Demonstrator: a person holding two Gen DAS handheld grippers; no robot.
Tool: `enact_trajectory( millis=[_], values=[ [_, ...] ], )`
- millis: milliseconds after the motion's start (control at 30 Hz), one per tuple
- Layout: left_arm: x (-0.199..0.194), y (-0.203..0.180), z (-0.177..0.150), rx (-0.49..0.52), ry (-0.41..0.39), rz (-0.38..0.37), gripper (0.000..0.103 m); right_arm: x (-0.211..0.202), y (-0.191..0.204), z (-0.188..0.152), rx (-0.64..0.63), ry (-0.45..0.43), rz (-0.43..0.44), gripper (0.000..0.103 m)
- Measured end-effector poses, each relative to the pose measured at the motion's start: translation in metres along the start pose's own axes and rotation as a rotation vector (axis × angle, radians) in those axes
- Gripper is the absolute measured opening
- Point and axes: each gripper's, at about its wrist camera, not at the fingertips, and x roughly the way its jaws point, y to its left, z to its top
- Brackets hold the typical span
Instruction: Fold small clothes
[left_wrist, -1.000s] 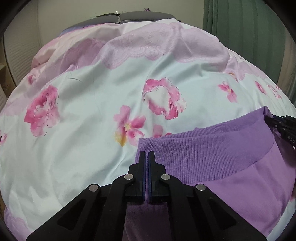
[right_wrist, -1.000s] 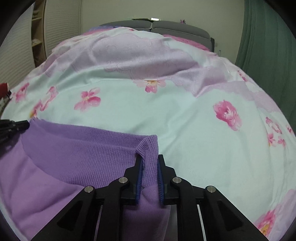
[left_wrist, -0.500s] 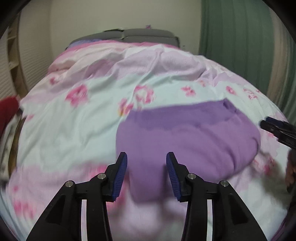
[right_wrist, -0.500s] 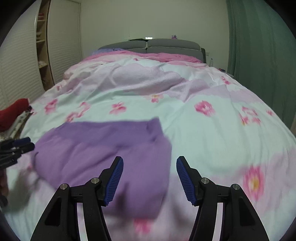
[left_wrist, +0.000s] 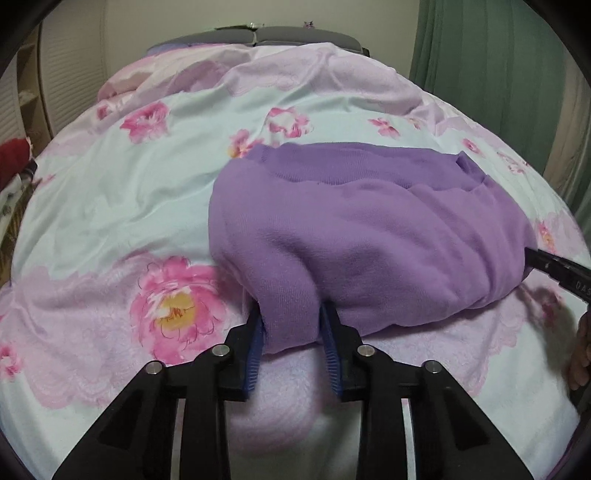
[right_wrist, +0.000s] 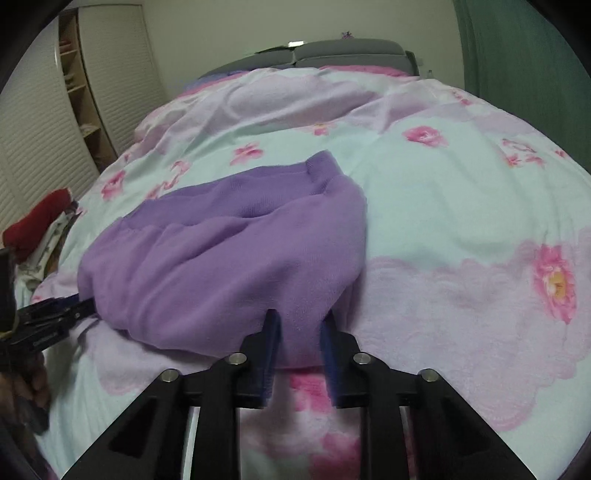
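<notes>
Off to your far left, a red bundle (right_wrist: 35, 221) is lying at the edge of the bed, beside the slatted wardrobe doors (right_wrist: 33, 155). Next comes your left gripper (left_wrist: 291, 323): its jaws have just been closing, and they are now pinching the near left edge of the purple garment (left_wrist: 369, 236), with a fold of the knit bulging up between the blue pads (left_wrist: 256, 345). The garment is lying folded over on the floral duvet (left_wrist: 122, 199), its ribbed band (left_wrist: 354, 162) turned toward the headboard (right_wrist: 332, 50) and its rounded fold facing you. Your right gripper (right_wrist: 298, 325) is holding the near right edge of the same garment; its jaws have also just been closing, and they are clamping on a bunch of the purple cloth. In the left wrist view the tip of your right gripper is showing at the garment's right end, with part of your hand (left_wrist: 580, 354) behind it. Farthest right, a green curtain (right_wrist: 517, 62) is hanging beside the bed.
</notes>
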Motion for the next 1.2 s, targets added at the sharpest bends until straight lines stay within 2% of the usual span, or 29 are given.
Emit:
enact_trajectory(
  millis=[100,200,267,400,533,633,700,800,867,933,1000,1133,1200],
  values=[
    [-0.006,0.002,0.001,-0.012,-0.029,0.018,0.024,-0.011,0.002,0.0,0.016,-0.037,-0.037,0.011],
    [-0.017,0.008,0.004,-0.038,-0.058,0.022,0.023,-0.025,-0.003,0.003,0.056,-0.067,-0.063,0.008],
    [-0.019,0.008,0.004,-0.035,-0.058,0.045,0.023,-0.032,0.001,0.005,0.013,-0.088,-0.14,0.002],
    [-0.01,0.005,-0.005,-0.046,-0.024,0.039,0.023,-0.011,-0.009,0.002,0.043,0.003,-0.119,0.002],
    [-0.021,0.009,-0.006,-0.071,-0.025,0.029,0.025,-0.015,-0.011,0.0,0.064,-0.001,-0.109,0.003],
    [-0.038,0.002,-0.005,-0.046,-0.045,0.029,0.031,-0.024,-0.01,0.002,0.061,-0.016,-0.116,0.013],
    [-0.05,-0.005,-0.003,-0.03,-0.07,0.027,0.032,-0.035,-0.007,0.004,0.063,-0.049,-0.122,0.04],
    [-0.06,-0.022,0.01,-0.011,-0.122,0.007,0.042,-0.054,-0.001,0.012,0.082,-0.145,-0.118,0.058],
    [-0.055,-0.032,0.019,-0.001,-0.126,-0.023,0.043,-0.053,0.011,0.02,0.072,-0.162,-0.075,0.059],
    [-0.043,-0.044,0.027,0.016,-0.127,-0.061,0.044,-0.041,0.027,0.026,0.038,-0.137,-0.045,0.059],
    [-0.025,-0.053,0.032,0.033,-0.098,-0.068,0.044,-0.026,0.047,0.029,-0.021,-0.116,-0.033,0.059],
    [0.01,-0.051,0.035,0.026,-0.033,-0.041,0.045,0.016,0.08,0.028,-0.143,-0.016,-0.026,0.059],
    [0.018,-0.04,0.035,0.009,-0.023,-0.02,0.045,0.037,0.081,0.025,-0.176,0.037,-0.073,0.059]
  ],
)
